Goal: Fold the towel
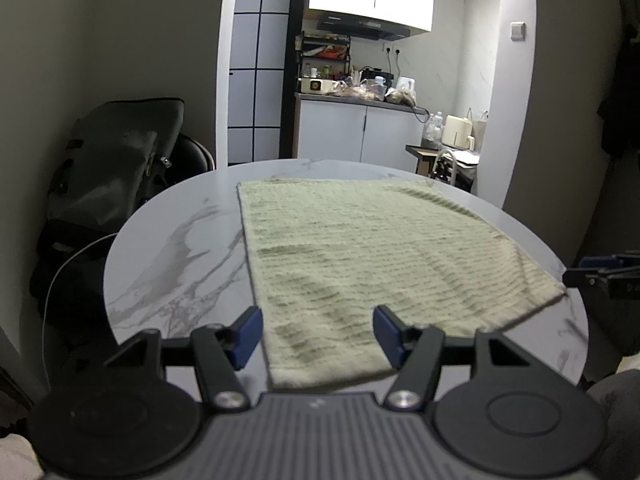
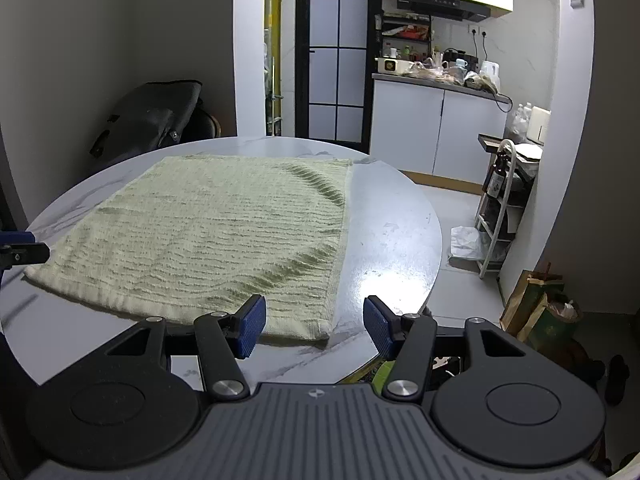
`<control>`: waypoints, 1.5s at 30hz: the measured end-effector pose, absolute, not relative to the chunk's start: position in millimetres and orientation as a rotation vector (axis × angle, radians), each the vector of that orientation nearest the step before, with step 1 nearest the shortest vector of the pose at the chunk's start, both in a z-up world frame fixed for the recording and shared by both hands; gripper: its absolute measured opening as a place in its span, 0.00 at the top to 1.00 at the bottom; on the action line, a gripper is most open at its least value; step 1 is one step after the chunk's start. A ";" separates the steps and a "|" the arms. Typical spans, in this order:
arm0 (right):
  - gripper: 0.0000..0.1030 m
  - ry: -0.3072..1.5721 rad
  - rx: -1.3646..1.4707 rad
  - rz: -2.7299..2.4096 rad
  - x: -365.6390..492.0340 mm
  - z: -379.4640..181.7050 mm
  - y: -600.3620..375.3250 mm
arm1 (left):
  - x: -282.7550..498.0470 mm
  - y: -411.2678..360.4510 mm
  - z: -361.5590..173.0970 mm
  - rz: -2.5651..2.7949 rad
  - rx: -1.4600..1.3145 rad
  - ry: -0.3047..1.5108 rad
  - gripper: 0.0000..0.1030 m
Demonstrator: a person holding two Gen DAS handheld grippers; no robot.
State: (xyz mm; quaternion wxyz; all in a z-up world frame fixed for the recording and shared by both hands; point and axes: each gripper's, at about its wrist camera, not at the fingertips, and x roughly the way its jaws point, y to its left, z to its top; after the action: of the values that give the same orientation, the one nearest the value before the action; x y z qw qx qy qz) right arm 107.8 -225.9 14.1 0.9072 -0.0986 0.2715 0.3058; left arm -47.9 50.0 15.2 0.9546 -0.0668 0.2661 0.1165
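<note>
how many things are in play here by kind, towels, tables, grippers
towel: 1, light green, spread flat
table: 1, round, marble-look top
grippers: 2, left gripper and right gripper, both with blue-padded fingers apart and nothing between them
total: 4

A green towel (image 2: 208,236) lies flat on the round table (image 2: 392,240). The right gripper (image 2: 314,326) hangs just above the towel's near corner, its blue fingers (image 2: 252,326) wide apart. The left gripper (image 2: 20,250) peeks in by the towel's other near corner.
</note>
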 end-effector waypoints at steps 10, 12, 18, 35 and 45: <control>0.43 0.560 -0.211 0.653 108.8 7.8 -226.1 | -54.1 45.7 7.1 0.267 -0.138 0.572 0.38; 0.43 0.552 -0.217 0.658 107.4 6.6 -225.1 | -55.1 45.6 5.5 0.273 -0.142 0.577 0.40; 0.43 0.533 -0.227 0.673 109.3 3.7 -223.1 | -57.9 37.6 -1.1 0.296 -0.095 0.565 0.47; 0.43 0.618 -0.186 0.647 131.1 -3.4 -214.5 | -59.6 41.1 -1.9 0.313 -0.129 0.528 0.59; 0.58 0.606 -0.156 0.651 129.4 -5.8 -217.8 | -50.5 48.5 3.1 0.275 -0.136 0.572 0.80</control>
State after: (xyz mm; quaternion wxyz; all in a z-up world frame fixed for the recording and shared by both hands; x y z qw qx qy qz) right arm 129.4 -217.8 -5.8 0.8997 -0.0754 0.2930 0.3146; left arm -50.5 48.5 3.1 0.9478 -0.0667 0.2810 0.1351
